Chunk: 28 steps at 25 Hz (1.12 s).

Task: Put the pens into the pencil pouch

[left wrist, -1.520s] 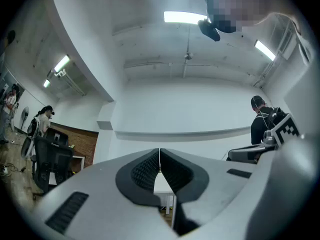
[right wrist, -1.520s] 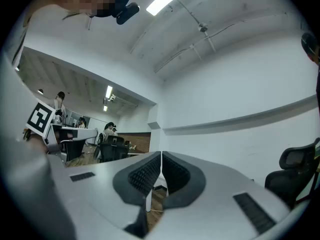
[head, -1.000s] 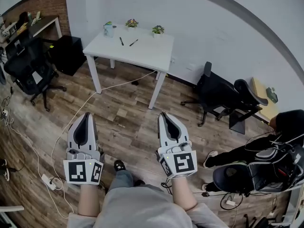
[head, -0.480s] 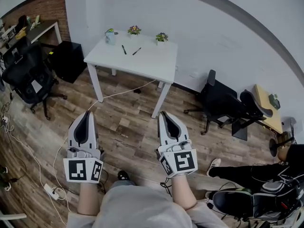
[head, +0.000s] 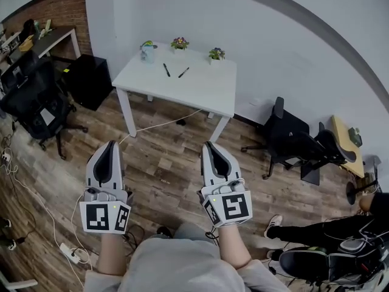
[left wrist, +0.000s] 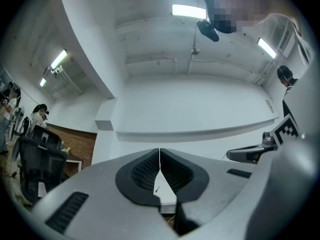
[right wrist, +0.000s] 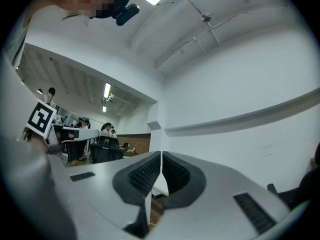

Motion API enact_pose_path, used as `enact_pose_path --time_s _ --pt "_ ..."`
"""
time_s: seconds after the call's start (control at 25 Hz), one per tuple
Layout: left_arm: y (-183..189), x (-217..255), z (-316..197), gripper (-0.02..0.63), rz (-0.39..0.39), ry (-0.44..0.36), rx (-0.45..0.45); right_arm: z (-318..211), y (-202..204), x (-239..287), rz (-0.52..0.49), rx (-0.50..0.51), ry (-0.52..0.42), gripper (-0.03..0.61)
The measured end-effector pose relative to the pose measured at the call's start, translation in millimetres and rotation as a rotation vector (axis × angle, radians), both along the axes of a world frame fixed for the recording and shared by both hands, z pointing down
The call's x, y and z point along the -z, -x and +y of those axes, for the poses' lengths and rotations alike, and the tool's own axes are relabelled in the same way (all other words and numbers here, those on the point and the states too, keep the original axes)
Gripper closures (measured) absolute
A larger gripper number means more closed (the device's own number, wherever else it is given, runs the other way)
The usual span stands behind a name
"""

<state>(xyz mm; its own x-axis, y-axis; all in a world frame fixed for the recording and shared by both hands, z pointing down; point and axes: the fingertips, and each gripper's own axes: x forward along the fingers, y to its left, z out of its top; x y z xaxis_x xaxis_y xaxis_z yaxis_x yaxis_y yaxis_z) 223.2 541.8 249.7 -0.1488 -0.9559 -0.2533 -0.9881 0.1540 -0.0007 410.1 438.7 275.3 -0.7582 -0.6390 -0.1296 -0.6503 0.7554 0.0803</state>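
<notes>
Left hand-held gripper [head: 111,145] closed, empty | right hand-held gripper [head: 210,145] closed (empty too) | pens [head: 166,70] on table [head: 200,93]

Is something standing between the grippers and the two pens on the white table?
Nothing visible does. Between the left gripper, the right gripper and the table lies only wooden floor with a thin cable; the pens lie free on top.
</notes>
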Motion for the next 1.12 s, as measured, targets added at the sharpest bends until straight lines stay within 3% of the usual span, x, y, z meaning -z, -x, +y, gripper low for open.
enact_pose_path --time_s 0.48,0.92,1.12 --pt "57.9 -17.4 -56.2 0.588 0.027 0.018 0.011 -62.8 60.1 -18.6 0.031 0.016 0.031 0.548" --pt "128.4 11.4 -164.5 0.588 -0.013 -0.011 0.095 -189.6 144.7 16.6 -0.011 0.106 -0.026 0.549" --pt "145.0 21.6 -226.3 0.588 -0.03 -0.022 0.094 -249.5 161.7 27.7 -0.03 0.107 -0.043 0.549"
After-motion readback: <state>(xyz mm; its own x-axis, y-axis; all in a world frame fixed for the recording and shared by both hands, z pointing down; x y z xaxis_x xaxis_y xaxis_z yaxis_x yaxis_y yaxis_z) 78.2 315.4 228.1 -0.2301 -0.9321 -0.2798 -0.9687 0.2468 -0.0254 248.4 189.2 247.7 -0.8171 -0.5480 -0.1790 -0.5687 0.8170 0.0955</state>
